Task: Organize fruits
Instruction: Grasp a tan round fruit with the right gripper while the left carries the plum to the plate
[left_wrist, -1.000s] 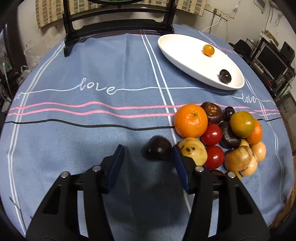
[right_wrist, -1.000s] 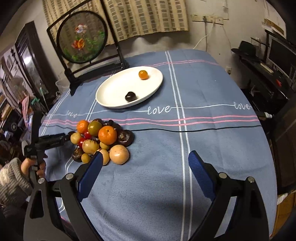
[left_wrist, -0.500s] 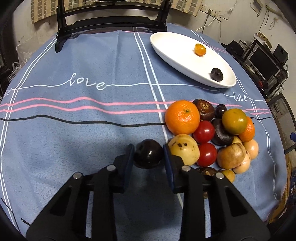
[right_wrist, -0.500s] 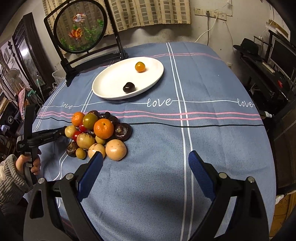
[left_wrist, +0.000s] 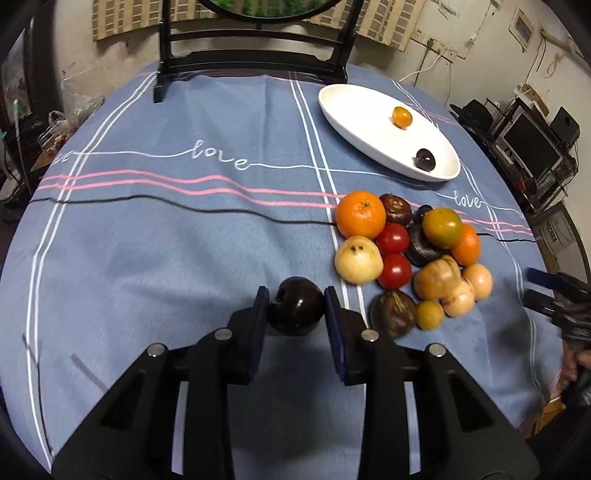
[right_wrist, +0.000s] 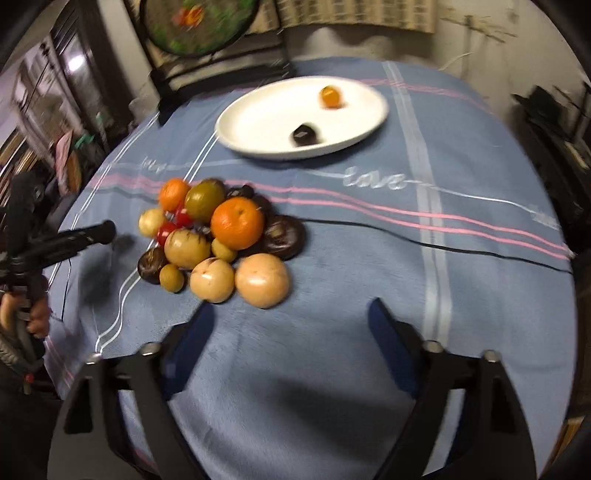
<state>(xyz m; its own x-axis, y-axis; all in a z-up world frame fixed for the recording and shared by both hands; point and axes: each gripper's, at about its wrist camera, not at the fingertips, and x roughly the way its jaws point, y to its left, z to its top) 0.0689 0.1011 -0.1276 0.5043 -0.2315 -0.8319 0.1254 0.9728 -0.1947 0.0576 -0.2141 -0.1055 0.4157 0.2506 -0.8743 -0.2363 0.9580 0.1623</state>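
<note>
Left gripper (left_wrist: 295, 310) is clamping the dark plum (left_wrist: 295, 311) beside the fruit pile (left_wrist: 406, 258), toward the table's near edge. Right gripper (right_wrist: 291, 332) is closing, half open, nothing between the jaws.

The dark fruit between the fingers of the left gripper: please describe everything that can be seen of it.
The dark fruit is round, nearly black with a deep purple-brown tone, and its smooth skin shines. A small dent shows on its upper left side. The left gripper is shut on it: one blue-padded finger presses on each side. It sits just left of the fruit pile, apart from it, over the blue tablecloth. Whether it touches the cloth cannot be told.
</note>
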